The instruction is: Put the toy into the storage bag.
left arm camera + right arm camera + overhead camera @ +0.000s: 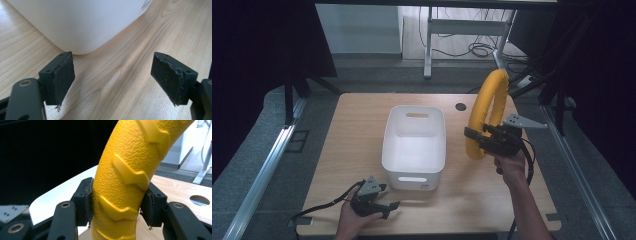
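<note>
A big yellow ring [486, 111] with raised tread ridges is held upright above the table's right side. My right gripper [478, 139] is shut on its lower part. In the right gripper view both pads press on the yellow ring [123, 190] from either side. A white plastic bin [414, 145] with handle slots stands mid-table, left of the ring. My left gripper [387, 206] rests near the front edge, just in front of the bin's near-left corner. In the left gripper view its jaws stand wide apart over bare wood, the left gripper [113, 82] open, facing the white bin [80, 22].
The wooden table [357, 125] has a round cable hole [460, 106] behind the bin. A metal desk frame [432, 45] and cables lie on the floor beyond. Dark curtains hang at both sides.
</note>
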`<state>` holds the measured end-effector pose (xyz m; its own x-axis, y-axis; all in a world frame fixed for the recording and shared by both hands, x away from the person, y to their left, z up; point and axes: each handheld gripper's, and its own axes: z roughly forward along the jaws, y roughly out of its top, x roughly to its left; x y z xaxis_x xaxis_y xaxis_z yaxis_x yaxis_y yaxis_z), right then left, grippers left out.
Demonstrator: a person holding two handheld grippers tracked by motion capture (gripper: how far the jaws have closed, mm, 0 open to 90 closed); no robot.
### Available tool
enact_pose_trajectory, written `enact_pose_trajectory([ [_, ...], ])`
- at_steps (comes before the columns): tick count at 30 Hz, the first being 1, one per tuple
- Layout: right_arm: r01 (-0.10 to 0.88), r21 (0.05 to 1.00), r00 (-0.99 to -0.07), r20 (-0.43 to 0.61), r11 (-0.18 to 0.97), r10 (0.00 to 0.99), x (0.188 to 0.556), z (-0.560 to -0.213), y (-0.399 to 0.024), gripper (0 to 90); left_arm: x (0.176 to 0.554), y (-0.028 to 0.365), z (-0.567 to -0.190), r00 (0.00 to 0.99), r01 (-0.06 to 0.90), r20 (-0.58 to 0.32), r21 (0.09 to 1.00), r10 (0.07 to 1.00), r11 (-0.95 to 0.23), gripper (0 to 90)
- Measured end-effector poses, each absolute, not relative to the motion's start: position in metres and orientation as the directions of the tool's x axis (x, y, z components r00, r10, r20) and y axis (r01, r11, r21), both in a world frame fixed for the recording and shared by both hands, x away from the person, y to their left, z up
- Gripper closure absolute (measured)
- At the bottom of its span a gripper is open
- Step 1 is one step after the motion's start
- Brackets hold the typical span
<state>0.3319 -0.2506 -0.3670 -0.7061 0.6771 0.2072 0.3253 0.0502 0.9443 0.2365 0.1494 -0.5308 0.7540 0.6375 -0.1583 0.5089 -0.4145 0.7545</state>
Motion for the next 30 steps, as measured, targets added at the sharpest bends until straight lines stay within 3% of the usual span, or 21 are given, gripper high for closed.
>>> enact_pose_trajectory([
  [30, 0.182, 0.983, -0.609, 0.124, -0.014, 0.784, 0.325, -0.372, -0.214, 48.4, 0.237, 0.148, -0.532, 0.755, 0.51, -0.159, 0.751, 0.636, -0.419, 19.3],
])
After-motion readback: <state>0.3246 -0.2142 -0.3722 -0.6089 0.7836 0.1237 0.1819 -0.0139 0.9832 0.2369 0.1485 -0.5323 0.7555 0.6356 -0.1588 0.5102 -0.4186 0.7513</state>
